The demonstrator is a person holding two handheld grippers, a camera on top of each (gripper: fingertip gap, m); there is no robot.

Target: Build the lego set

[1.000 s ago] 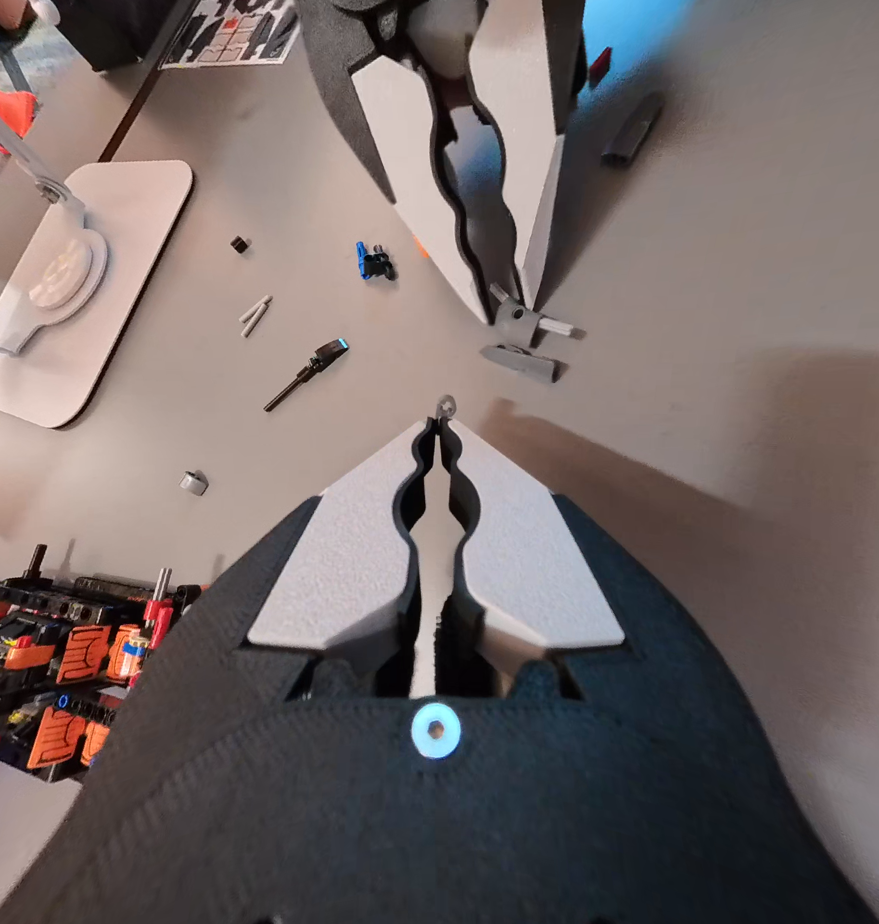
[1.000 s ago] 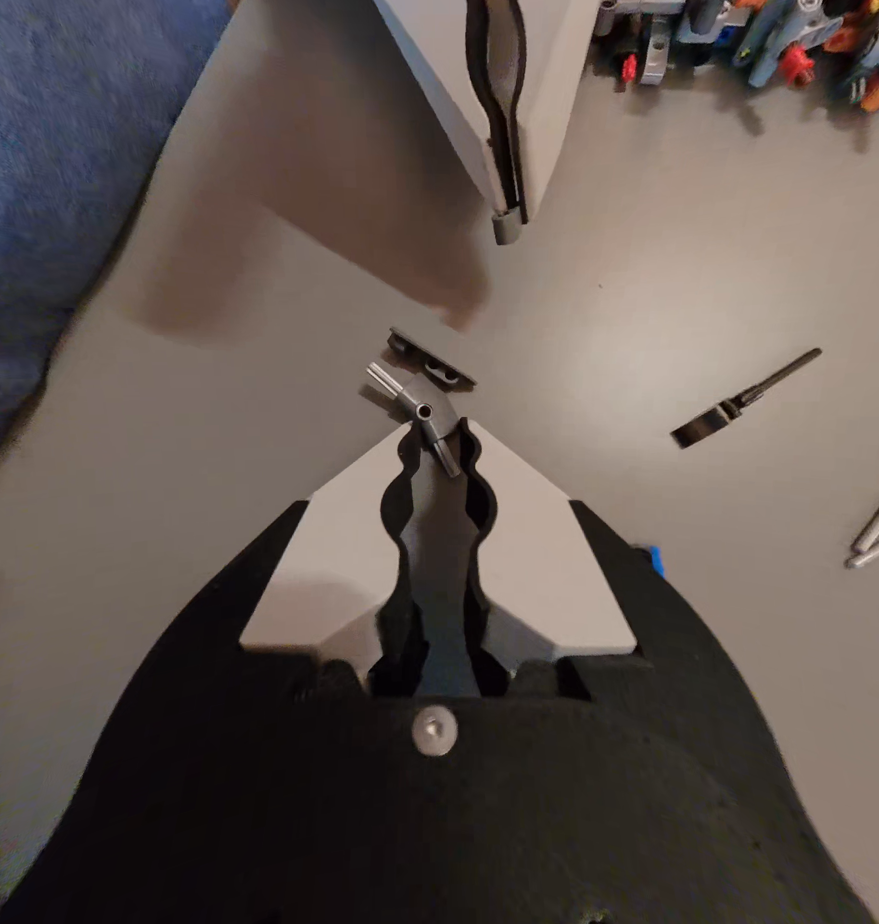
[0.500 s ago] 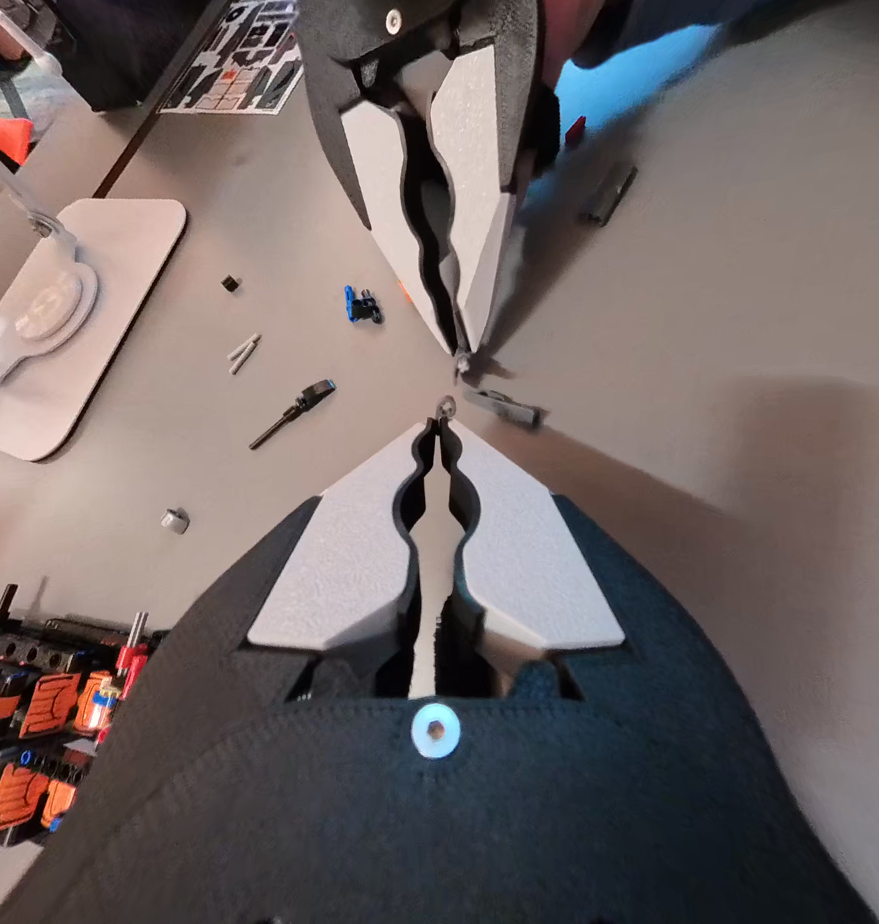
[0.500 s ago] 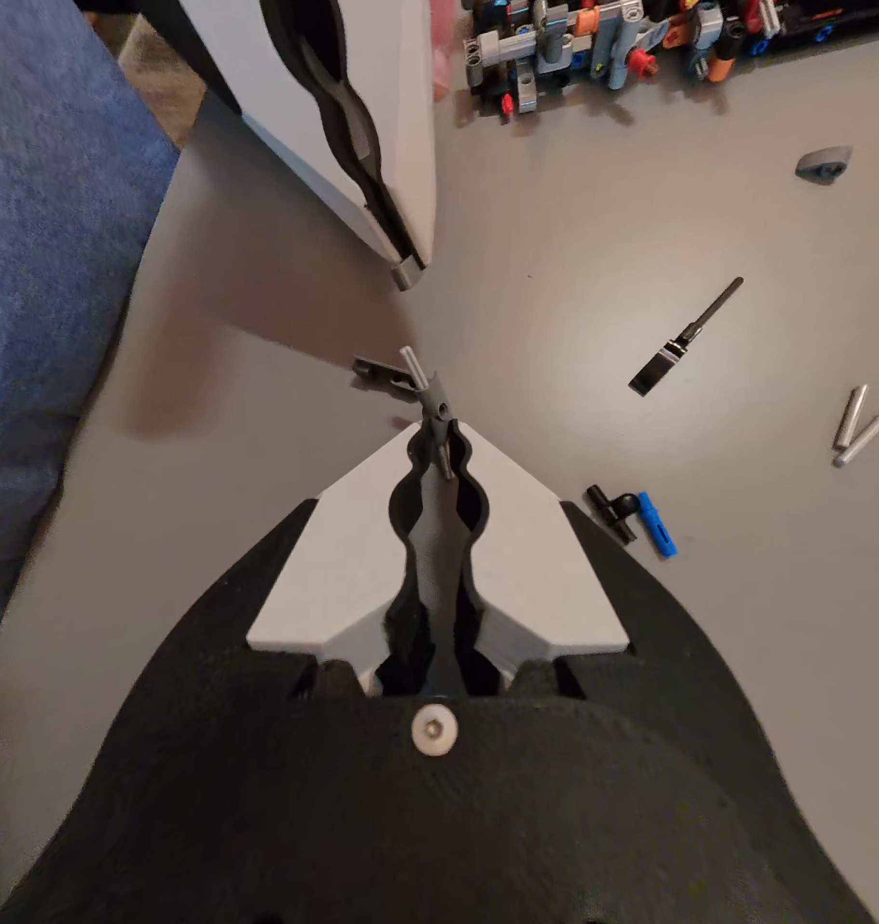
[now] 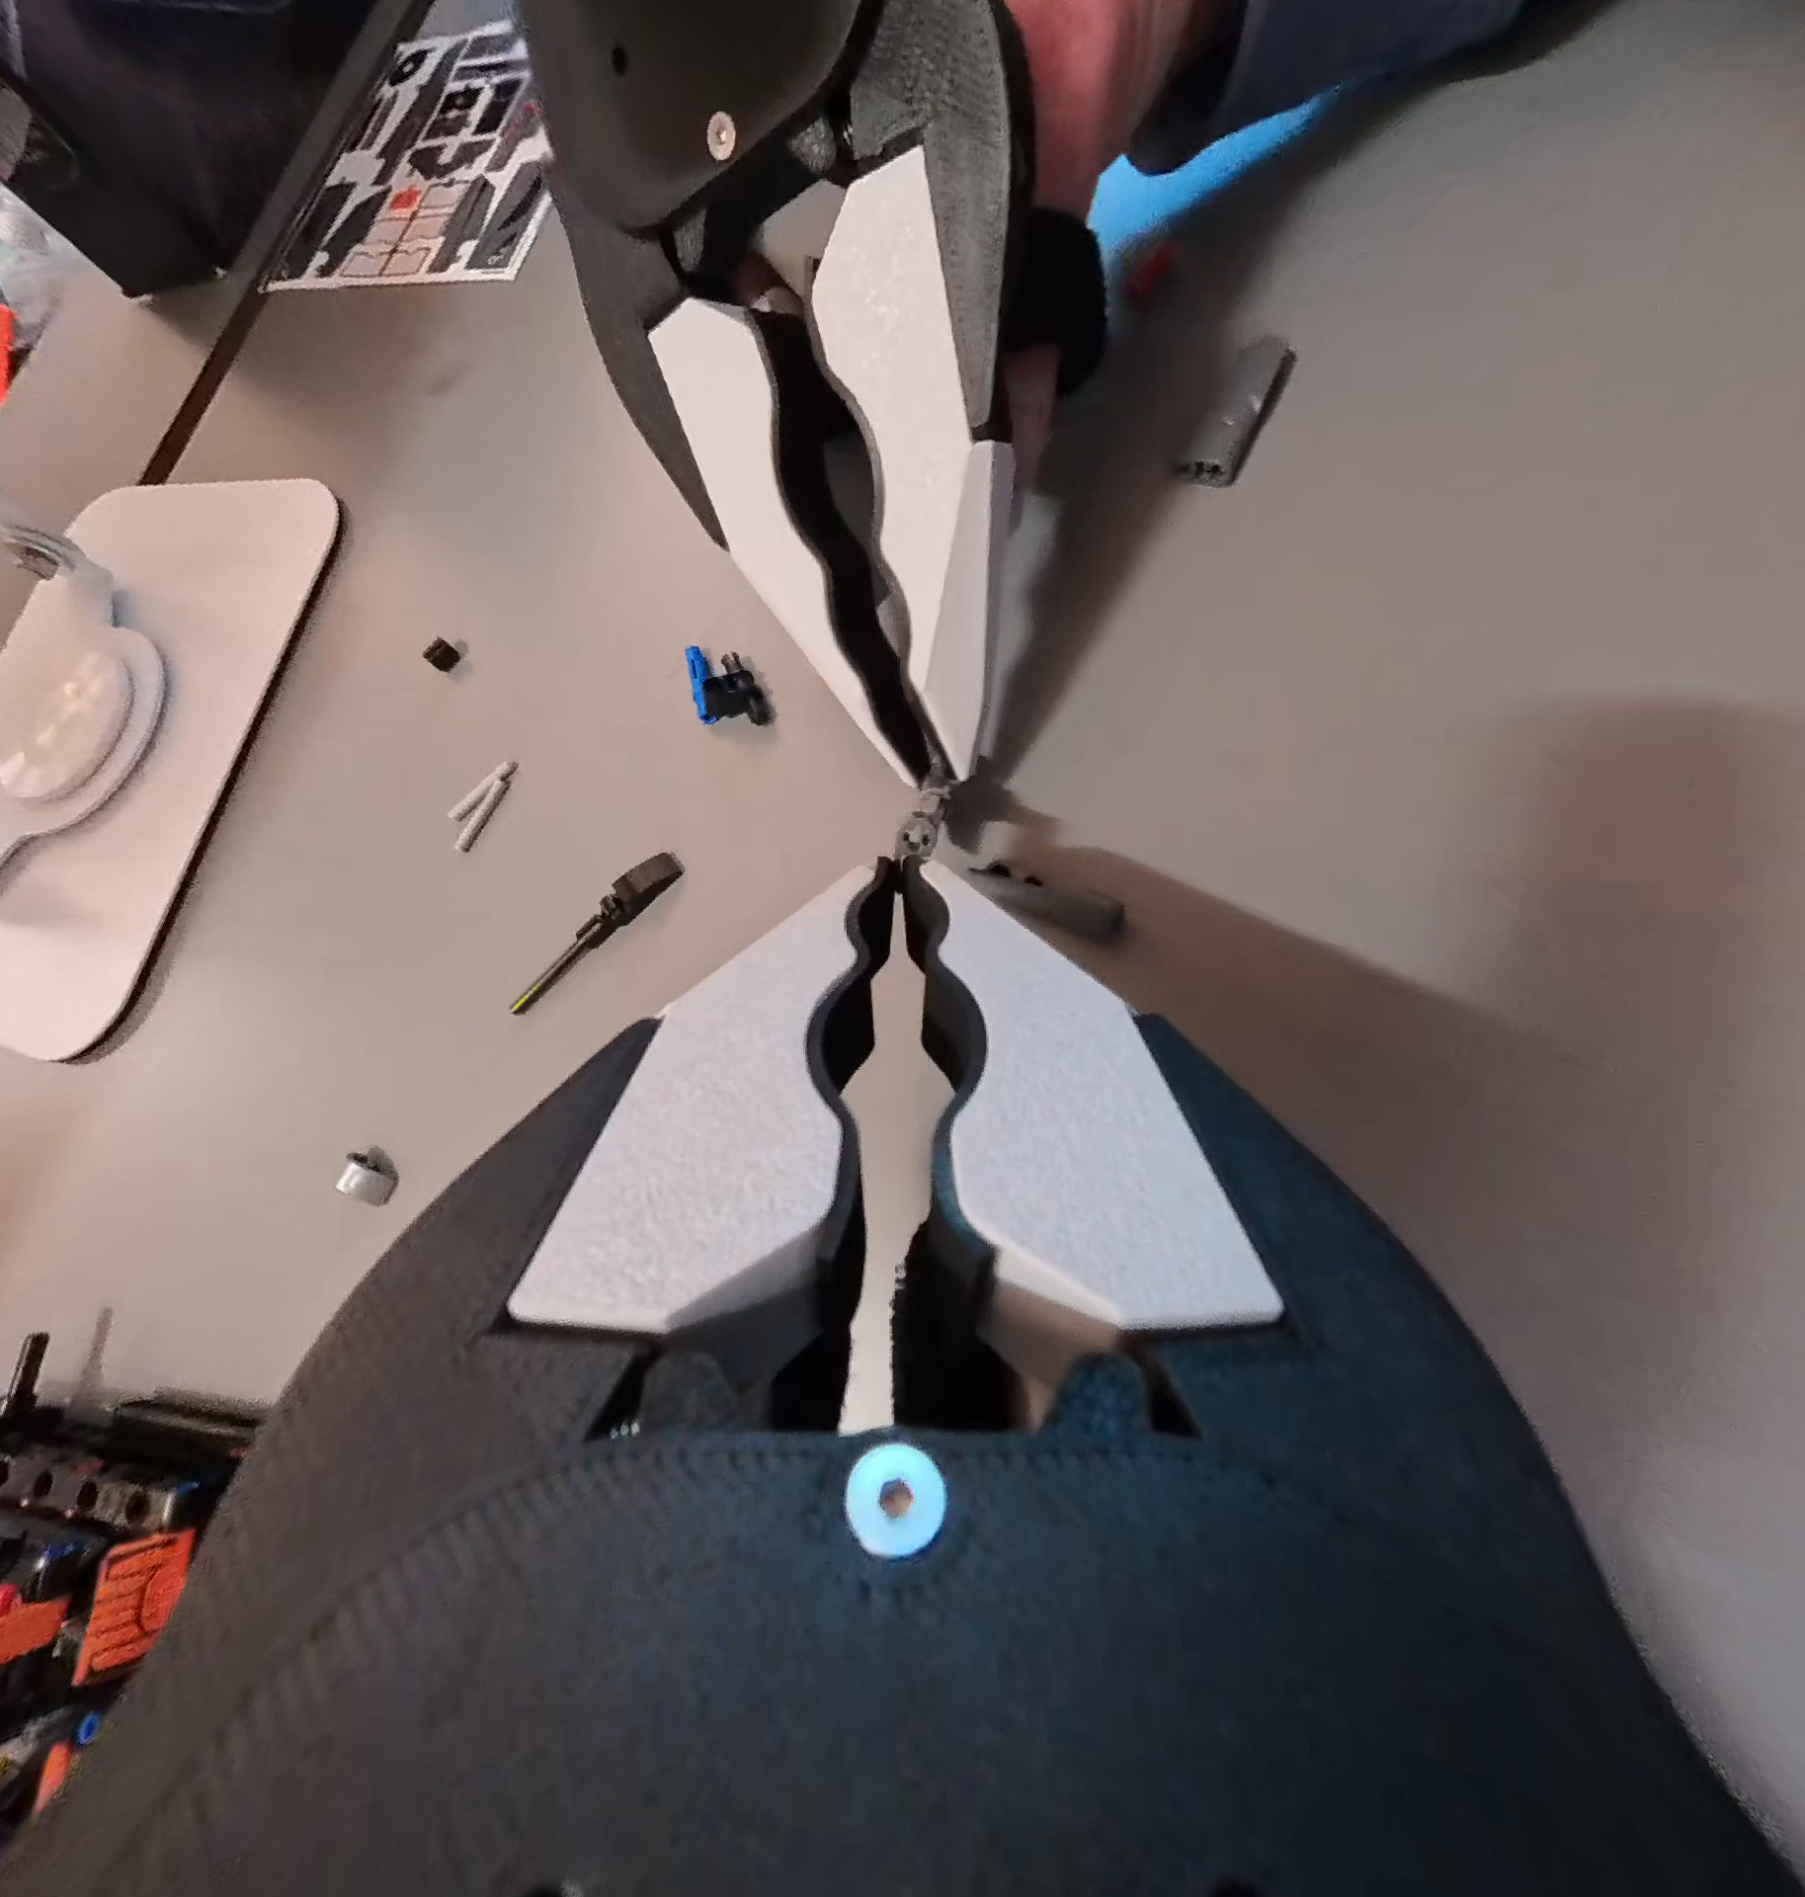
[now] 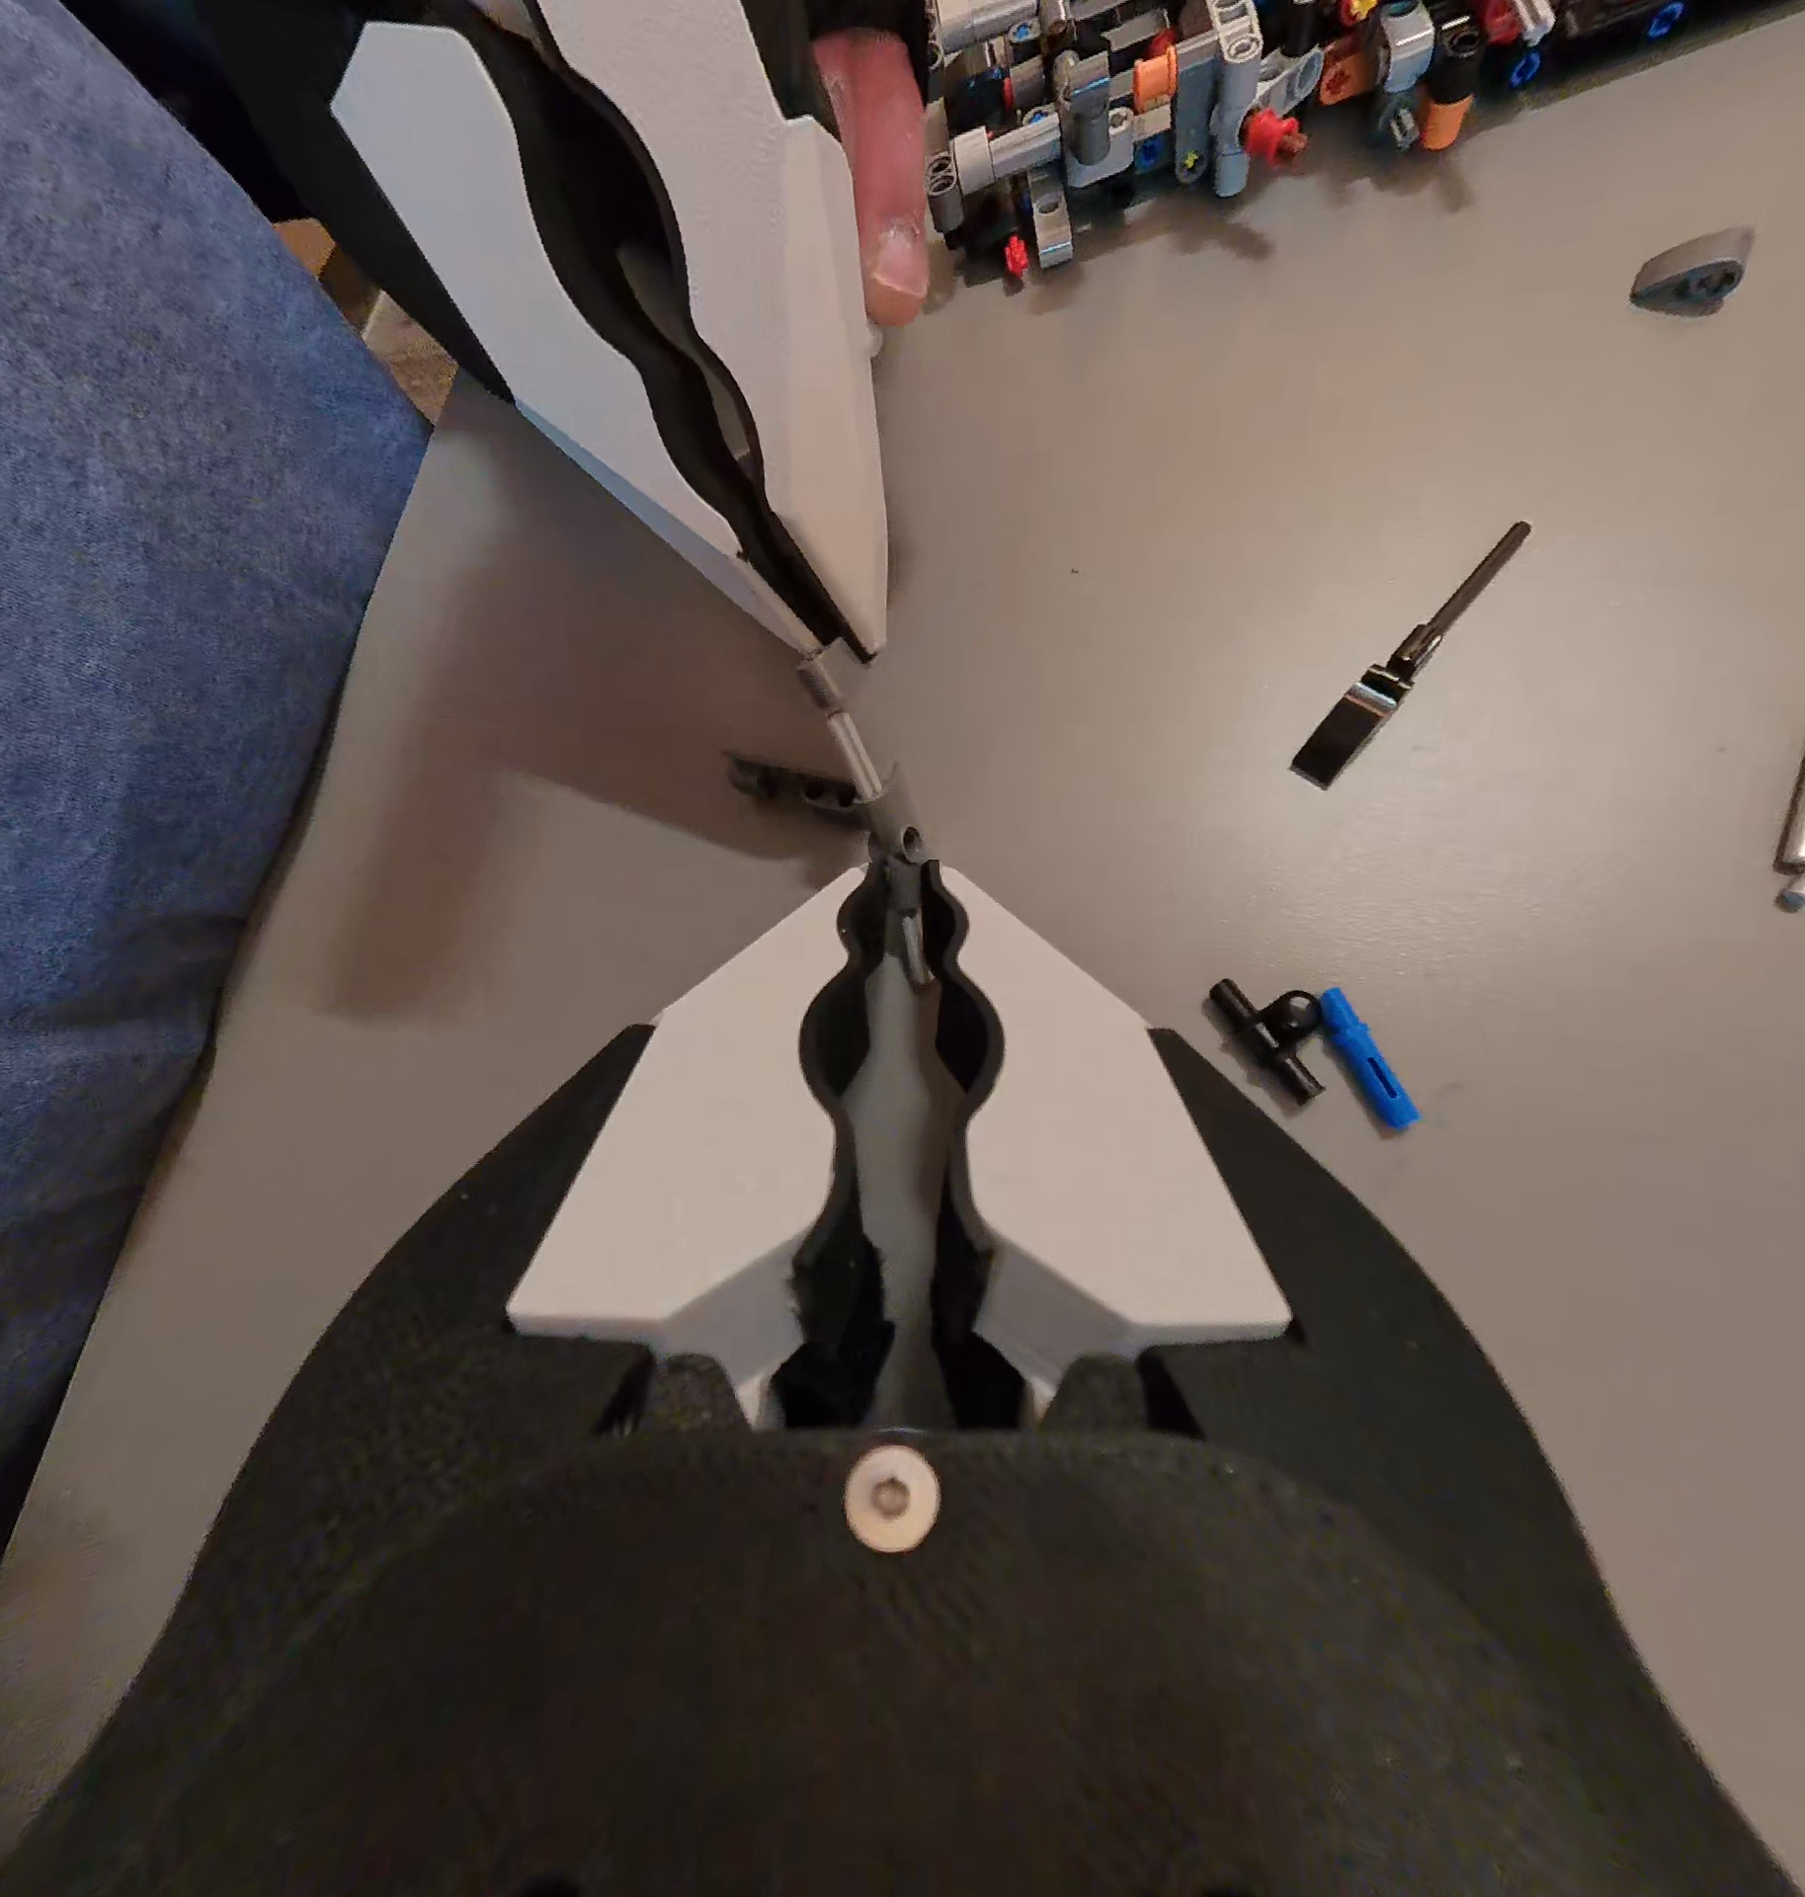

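Above the grey surface (image 6: 1288,513), a dark grey connector (image 6: 903,837) with a light axle (image 6: 857,755) is being pinched by the right tool (image 6: 903,873). A small grey bush (image 6: 821,683) is being pinched by the left tool (image 6: 841,652) at the axle's tip. Both pieces are judged light, stiff, slippery and easily twisted; they are best gripped across their bodies.

Left wrist view: camera rides behind left gripper (image 5: 899,873), looking steeply down at grey table (image 5: 1442,719), close. Right wrist view: camera behind right gripper (image 6: 903,883), same downward tilt, facing opposite way. Each view catches other gripper tip-on. Shared ground: small grey connector (image 6: 893,821) between tips, black rod (image 5: 595,929), blue pin (image 6: 1368,1057), lego model (image 6: 1237,92) at edge.
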